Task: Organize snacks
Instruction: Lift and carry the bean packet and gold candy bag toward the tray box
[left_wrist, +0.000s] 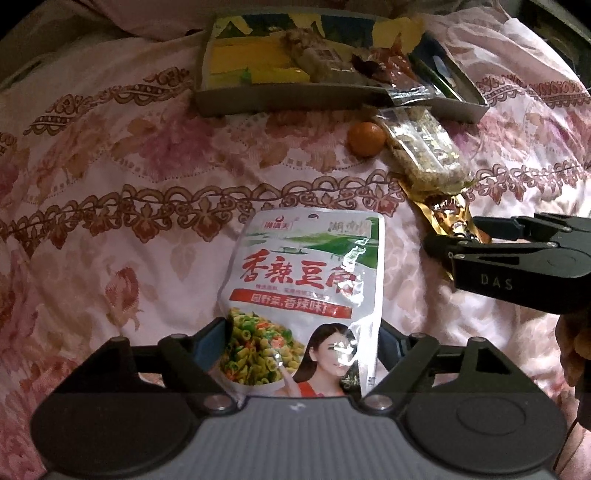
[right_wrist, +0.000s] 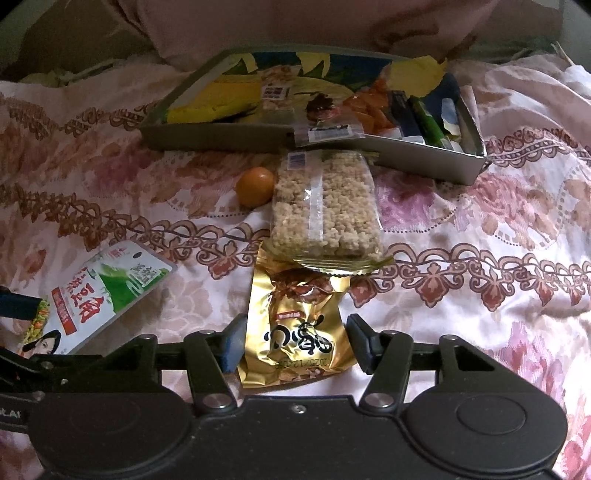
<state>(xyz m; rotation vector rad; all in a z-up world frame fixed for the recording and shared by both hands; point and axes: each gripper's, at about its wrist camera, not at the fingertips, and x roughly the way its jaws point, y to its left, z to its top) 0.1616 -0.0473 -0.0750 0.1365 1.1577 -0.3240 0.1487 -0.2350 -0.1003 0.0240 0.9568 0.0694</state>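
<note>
Two grippers, left gripper (left_wrist: 301, 343) straddling tofu pouch (left_wrist: 306, 291) (edges pinched), right gripper (right_wrist: 295, 343) clasping gold packet (right_wrist: 297, 328)

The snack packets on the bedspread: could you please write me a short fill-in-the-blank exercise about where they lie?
1. The left gripper has the white tofu packet between its fingers, and the right gripper has the ____ packet.
2. The small orange fruit lies on the bedspread beside the clear packet of ____ bars.
3. The red packet hangs over the front wall of the ____.

Missing words: gold; puffed grain; tray
</note>
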